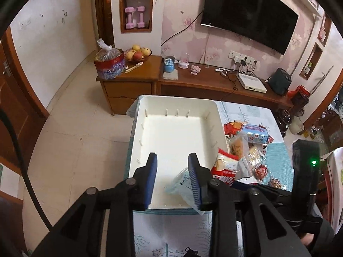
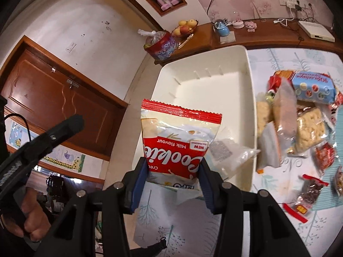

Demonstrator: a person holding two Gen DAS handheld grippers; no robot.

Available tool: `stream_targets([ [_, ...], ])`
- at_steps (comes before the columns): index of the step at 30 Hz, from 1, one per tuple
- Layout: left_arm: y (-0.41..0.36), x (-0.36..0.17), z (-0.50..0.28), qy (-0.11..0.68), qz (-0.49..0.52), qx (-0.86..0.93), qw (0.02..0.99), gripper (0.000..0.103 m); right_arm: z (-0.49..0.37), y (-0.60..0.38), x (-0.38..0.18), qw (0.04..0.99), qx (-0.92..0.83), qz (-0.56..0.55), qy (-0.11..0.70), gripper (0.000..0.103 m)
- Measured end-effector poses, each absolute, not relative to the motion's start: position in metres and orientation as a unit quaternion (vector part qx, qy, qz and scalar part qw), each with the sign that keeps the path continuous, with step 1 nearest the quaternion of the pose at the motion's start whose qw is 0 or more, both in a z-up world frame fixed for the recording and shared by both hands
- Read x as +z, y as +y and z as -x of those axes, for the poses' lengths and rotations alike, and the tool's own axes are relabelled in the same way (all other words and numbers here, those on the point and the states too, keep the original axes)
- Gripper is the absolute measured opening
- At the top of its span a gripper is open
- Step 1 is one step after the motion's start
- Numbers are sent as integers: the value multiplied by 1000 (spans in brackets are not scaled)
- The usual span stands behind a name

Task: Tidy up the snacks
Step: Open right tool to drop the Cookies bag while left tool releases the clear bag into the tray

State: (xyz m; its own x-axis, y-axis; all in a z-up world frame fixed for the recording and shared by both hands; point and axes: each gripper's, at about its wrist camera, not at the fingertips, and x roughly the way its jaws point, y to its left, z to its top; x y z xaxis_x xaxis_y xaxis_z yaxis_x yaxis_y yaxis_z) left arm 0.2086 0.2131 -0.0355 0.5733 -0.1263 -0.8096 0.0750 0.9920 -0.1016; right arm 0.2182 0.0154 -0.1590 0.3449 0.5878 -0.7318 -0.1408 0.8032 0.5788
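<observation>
A white tray (image 1: pixel 137 132) sits on the table; it also shows in the right wrist view (image 2: pixel 253 98). My left gripper (image 1: pixel 172 160) is open over the tray's near end; a clear pale-blue packet (image 1: pixel 182 184) lies against its right finger, in the tray's near right corner. My right gripper (image 2: pixel 174 167) is shut on a red and white cookie bag (image 2: pixel 178 137) and holds it up over the tray's near edge. The cookie bag also shows in the left wrist view (image 1: pixel 225 169). The clear packet lies behind it in the tray (image 2: pixel 227 152).
A pile of snack packets (image 2: pixel 300 120) lies on the patterned tablecloth (image 2: pixel 278 64) right of the tray, including a blue biscuit pack (image 1: pixel 256 133). A wooden cabinet (image 1: pixel 133 79) with a fruit bowl (image 1: pixel 137 54) stands beyond the table. A TV (image 1: pixel 246 12) hangs on the wall.
</observation>
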Motion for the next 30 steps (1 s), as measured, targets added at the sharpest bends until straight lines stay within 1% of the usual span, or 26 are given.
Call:
stream_targets([
  [1, 213, -35, -208, 457, 27, -58, 887, 37, -217, 15, -160, 790, 232, -218, 524, 49],
  [2, 212, -35, -207, 454, 22, -57, 889, 45, -215, 15, -160, 791, 232, -220, 522, 50],
  [4, 209, -33, -206, 447, 13, -56, 893, 52, -211, 11, -159, 797, 226, -222, 514, 61],
  [6, 205, -32, -204, 440, 8, -62, 896, 53, -209, 6, -157, 803, 218, -226, 506, 65],
  [12, 189, -35, -201, 442, 5, -83, 893, 54, -196, -11, -151, 817, 195, -232, 490, 66],
  [13, 186, -35, -200, 442, 5, -85, 893, 56, -192, -15, -150, 821, 190, -230, 487, 66],
  [14, 183, -36, -199, 442, 5, -88, 893, 60, -190, -18, -150, 823, 187, -230, 484, 66],
  [16, 175, -38, -196, 441, 8, -94, 892, 63, -182, -26, -150, 830, 180, -230, 475, 66],
  [23, 144, -48, -190, 450, 11, -112, 886, 65, -150, -56, -148, 871, 132, -186, 435, 66],
  [26, 131, -54, -188, 456, 16, -115, 883, 74, -134, -71, -146, 889, 111, -160, 414, 66],
  [30, 116, -65, -182, 465, 36, -117, 877, 77, -119, -92, -144, 905, 88, -138, 392, 66],
])
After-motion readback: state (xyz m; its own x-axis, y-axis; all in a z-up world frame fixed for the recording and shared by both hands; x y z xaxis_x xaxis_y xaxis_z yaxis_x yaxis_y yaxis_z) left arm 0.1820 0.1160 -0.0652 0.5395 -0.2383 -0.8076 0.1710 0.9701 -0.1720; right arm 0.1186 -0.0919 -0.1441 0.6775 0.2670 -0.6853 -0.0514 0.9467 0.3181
